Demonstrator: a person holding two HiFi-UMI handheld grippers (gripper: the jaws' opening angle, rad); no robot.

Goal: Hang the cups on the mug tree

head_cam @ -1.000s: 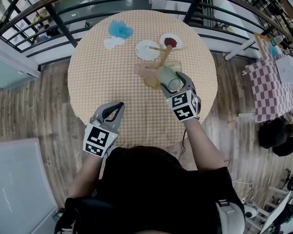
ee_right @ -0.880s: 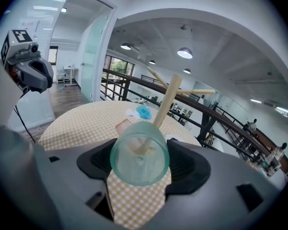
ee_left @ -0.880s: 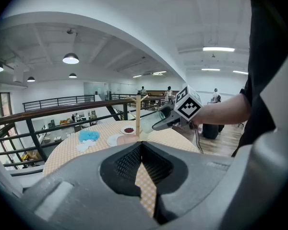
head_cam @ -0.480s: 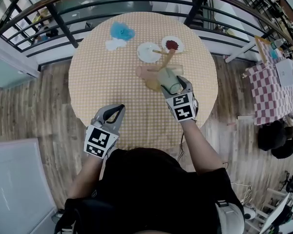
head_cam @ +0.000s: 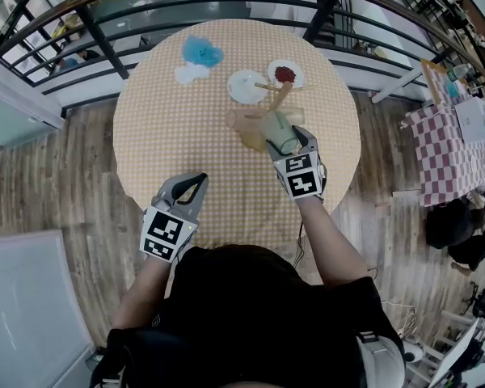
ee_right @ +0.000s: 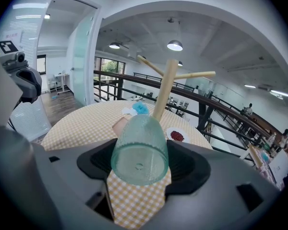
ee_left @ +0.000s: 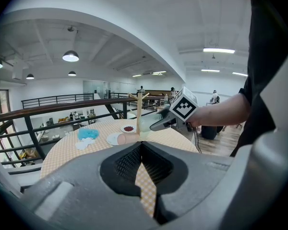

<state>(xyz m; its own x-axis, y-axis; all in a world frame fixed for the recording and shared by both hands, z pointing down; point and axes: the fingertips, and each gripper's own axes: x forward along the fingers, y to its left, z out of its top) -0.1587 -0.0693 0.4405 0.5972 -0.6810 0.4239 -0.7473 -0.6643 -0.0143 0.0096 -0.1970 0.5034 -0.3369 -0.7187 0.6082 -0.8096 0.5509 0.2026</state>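
My right gripper has its jaws set wide and clamped on the sides of the green glass cup, base toward the camera and mouth pointing away at the mug tree. The cup sits just in front of the wooden trunk, below the bare pegs; I cannot tell whether it touches. A pink cup lies on its side at the tree's foot. My left gripper hangs near the table's edge with jaws pressed together and nothing between them. Beyond, on the round checked table, are a white plate, a plate with something red and a blue tuft.
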